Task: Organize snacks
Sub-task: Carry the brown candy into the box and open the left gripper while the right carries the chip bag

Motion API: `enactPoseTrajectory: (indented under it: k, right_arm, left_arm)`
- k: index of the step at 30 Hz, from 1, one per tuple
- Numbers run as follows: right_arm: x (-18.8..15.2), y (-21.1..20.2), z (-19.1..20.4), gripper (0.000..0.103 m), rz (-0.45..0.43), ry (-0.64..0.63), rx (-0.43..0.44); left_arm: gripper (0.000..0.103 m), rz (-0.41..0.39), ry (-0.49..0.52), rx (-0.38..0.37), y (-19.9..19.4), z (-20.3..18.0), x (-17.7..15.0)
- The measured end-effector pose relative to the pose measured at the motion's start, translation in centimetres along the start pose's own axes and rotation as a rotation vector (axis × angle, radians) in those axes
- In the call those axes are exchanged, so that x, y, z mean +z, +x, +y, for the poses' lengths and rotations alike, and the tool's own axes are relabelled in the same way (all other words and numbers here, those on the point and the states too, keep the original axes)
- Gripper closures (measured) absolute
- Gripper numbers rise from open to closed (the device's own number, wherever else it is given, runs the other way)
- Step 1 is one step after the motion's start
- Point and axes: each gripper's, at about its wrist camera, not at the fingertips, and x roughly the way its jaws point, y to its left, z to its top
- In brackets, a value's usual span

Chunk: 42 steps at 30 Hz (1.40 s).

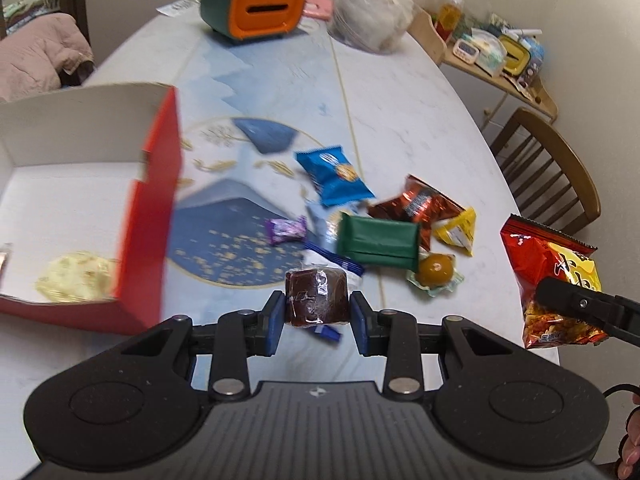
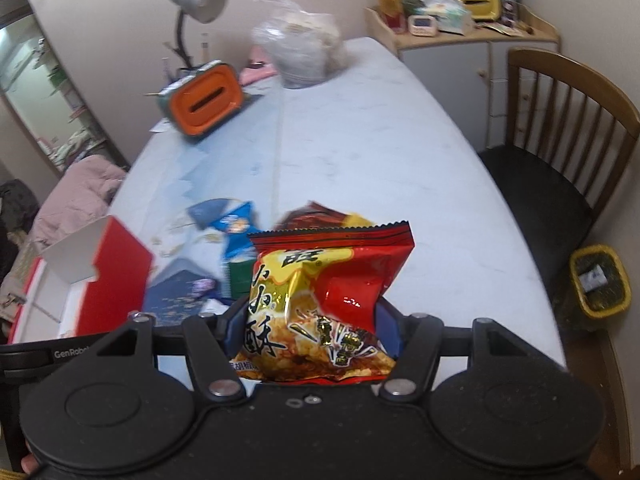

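Marble tabletop [image 1: 420, 120] lay below us, loose snacks [image 1: 380, 236] scattered right of the red box [image 1: 156, 208]. Our left gripper [image 1: 317, 312] pinched a brown wrapped cake [image 1: 316, 298] above the near edge. Our right gripper [image 2: 312, 328] clamped a red crisp bag [image 2: 320, 304], lifted clear.

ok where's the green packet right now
In the left wrist view the green packet lies on the table, right of centre in the snack pile, between the purple candy and the yellow packet.

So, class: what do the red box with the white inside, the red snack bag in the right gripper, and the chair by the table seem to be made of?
Red box: likely cardboard, matte white inside, thin folded walls with a notched flap.
Red snack bag: glossy plastic or foil film; it crinkles, glints, has a serrated top seal.
Chair: apparently wood, brown and smooth, with a spindle back; its dark seat's material is unclear.
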Motion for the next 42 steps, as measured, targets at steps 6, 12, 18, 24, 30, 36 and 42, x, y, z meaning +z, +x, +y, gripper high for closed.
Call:
enactPoseTrajectory:
  k: [6, 12, 18, 24, 30, 36, 42]
  right_arm:
    - [-0.2, -0.4, 4.8, 0.040, -0.012, -0.056, 0.052]
    - [-0.3, -0.1, 10.0, 0.040, -0.012, -0.124, 0.100]
    - [-0.5, 1.0, 15.1, 0.040, -0.010, -0.188, 0.146]
    - [-0.6, 2.4, 20.0, 0.040, 0.000, -0.246, 0.183]
    - [-0.6, 4.1, 24.4, 0.040, 0.007, -0.314, 0.213]
    - [-0.8, 6.6, 28.0, 0.040, 0.028, -0.367, 0.217]
    - [-0.8, 10.0, 30.6, 0.040, 0.089, -0.415, 0.213]
  left_arm:
    - [0.069, -0.041, -0.018, 0.010, -3.0, 3.4, 0.5]
    - [0.069, -0.080, -0.042, 0.026, -5.5, 7.1, 1.1]
    - [0.069, -0.106, -0.062, 0.057, -7.2, 11.3, 1.7]
    - [0.069, -0.127, -0.081, 0.103, -8.5, 15.7, 2.5]
    - [0.069, -0.136, -0.113, 0.146, -8.9, 19.9, 3.6]
    - [0.069, -0.131, -0.122, 0.184, -8.4, 23.4, 4.8]
    - [0.069, -0.079, -0.106, 0.215, -6.2, 25.9, 6.0]
